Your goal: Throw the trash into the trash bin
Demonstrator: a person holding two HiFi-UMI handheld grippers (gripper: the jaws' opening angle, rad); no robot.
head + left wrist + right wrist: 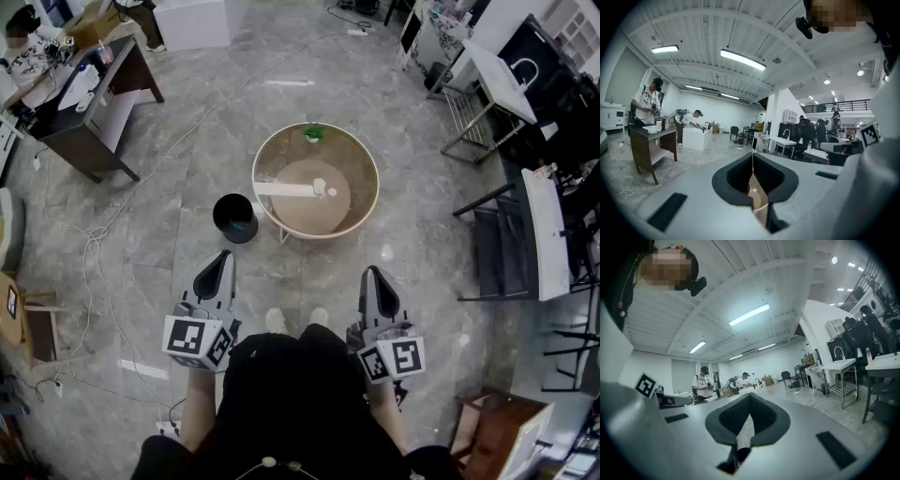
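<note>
On the round table (375, 192), at 12 o'clock from the person, lies a long white strip (286, 189) with a small white piece (320, 185) just beside its right end. I take these for the trash but cannot tell what they are made of. A small green plant (313, 133) sits at the table's far rim.

- The black trash bin (234, 217) stands on the floor at about 8 o'clock from the table, just beside it, with its mouth open.
- The left gripper (223, 258) and the right gripper (372, 274) are held forward, well short of the table. On each, the fingers are pressed together with nothing between them.

Risks as I judge them:
- Both sets of jaws must part before the reach. If they arrive closed they would shove the strip across the wood, not take it.
- The table has a raised rim. A low approach could knock it or catch the strip against it.
- The strip is long. Pinched near one end it may droop, swing, and land across the bin's edge or on the floor.
- The small piece looks light and could skid away from a pinch.
- The bin is low and narrow, so a release from high up could miss.
- A loose cable (91, 232) trails over the floor at 9 o'clock. It is a snag if the person steps left.
</note>
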